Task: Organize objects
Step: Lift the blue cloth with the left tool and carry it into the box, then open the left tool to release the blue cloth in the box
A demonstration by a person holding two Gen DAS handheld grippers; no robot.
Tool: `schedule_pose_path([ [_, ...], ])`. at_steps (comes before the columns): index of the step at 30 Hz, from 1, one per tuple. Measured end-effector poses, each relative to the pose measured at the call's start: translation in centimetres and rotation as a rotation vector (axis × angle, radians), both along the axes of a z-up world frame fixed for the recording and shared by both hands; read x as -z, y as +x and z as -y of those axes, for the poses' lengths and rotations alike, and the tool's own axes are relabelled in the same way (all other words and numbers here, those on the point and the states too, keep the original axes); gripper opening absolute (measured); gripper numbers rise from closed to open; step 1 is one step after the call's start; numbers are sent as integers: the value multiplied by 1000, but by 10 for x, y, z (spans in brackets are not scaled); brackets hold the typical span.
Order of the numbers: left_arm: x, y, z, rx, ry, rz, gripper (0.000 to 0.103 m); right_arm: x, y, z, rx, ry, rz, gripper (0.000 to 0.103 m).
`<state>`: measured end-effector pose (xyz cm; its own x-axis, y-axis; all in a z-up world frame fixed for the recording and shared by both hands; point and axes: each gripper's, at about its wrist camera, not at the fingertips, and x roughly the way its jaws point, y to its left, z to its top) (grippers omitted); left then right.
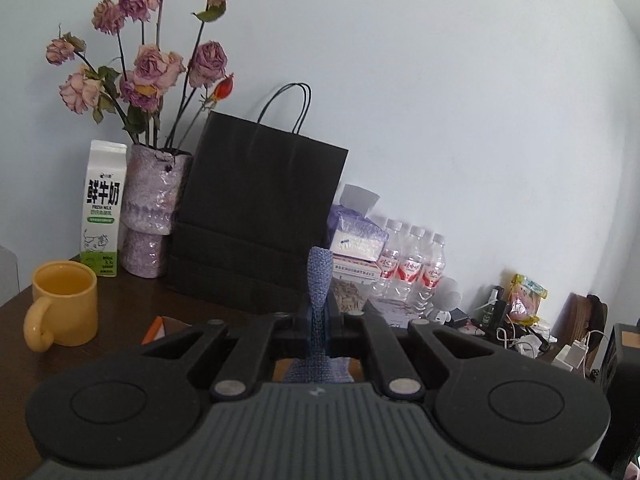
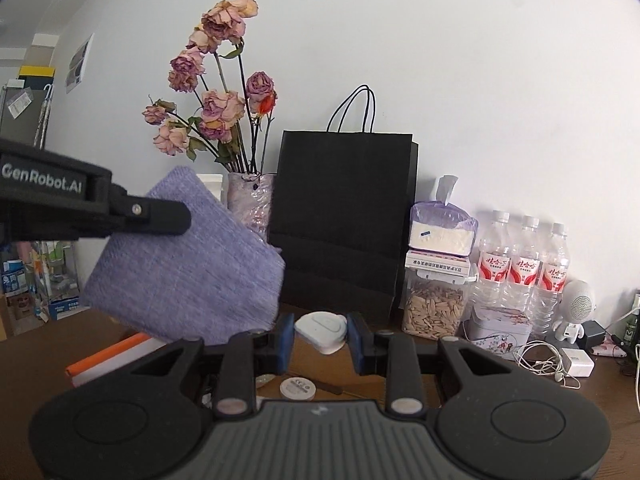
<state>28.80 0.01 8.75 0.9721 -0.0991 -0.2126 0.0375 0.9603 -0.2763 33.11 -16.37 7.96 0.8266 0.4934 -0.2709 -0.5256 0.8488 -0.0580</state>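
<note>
One vase (image 2: 250, 200) holds dried roses (image 2: 218, 104) beside black bag (image 2: 344, 216).

A black paper bag (image 2: 344, 216) with cord handles stands at the back edge of the dark wooden bench (image 1: 120, 312), against the wall. Beside it a purple-wrapped vase (image 1: 154, 208) holds dried roses (image 1: 160, 60), with a fresh milk carton (image 1: 102, 212) next to it and a yellow mug (image 1: 64, 304) nearer the front. On the bag's other side stand a jar of seeds (image 2: 434, 308), a tissue pack (image 2: 442, 232) on a box, and three water bottles (image 2: 524, 268).
</note>
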Motion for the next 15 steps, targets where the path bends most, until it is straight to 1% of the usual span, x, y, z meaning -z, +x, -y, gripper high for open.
schedule_pose_path([
  [3,3,12,5,20,15,-6,6,4,12,-5,-1,2,-42,27],
  [6,6,22,5,1,31,-9,6,7,20,-9,18,-5,-72,27],
  [10,15,37,-3,-45,35,-57,6,12,28,-9,39,0,-108,27],
  [13,23,47,-6,-69,51,-93,7,18,33,-7,64,-2,-132,28],
  [14,26,50,-6,-78,58,-107,12,20,35,-6,69,3,-145,31],
  [15,29,53,-6,-84,64,-117,21,21,38,-4,72,12,-158,43],
])
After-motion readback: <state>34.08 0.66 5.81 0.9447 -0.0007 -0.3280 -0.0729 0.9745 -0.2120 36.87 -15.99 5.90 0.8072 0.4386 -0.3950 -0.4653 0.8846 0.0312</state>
